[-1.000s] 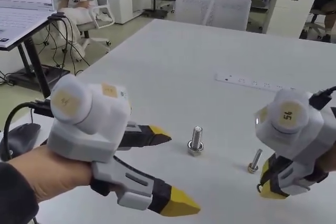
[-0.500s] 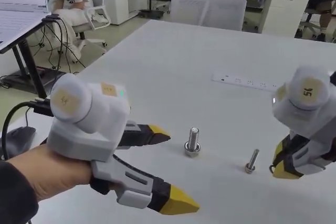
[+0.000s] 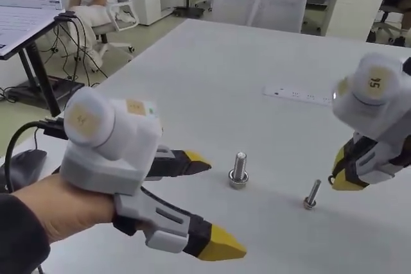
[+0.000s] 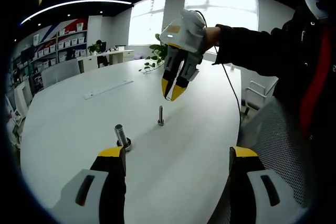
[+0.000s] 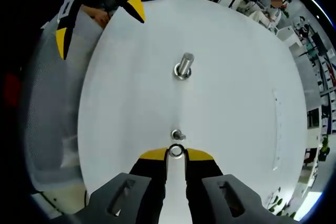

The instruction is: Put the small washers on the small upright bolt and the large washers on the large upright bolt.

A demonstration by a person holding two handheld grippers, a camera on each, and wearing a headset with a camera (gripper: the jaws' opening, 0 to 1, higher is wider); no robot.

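The jaws of the right gripper (image 5: 176, 153) are pressed almost together, pinching a small washer (image 5: 176, 151) by its rim between their yellow tips. Just beyond the tips, the small bolt (image 5: 177, 135) stands upright on the white counter (image 5: 236, 77). In the left gripper view those tips hang above that bolt, apart from it. To the left of it, well apart, the large bolt (image 5: 184, 65) also stands upright. The left gripper (image 3: 215, 206) hovers near and to the left of the large bolt, its jaws spread wide. A white power strip (image 3: 298, 94) lies on the far right of the counter.
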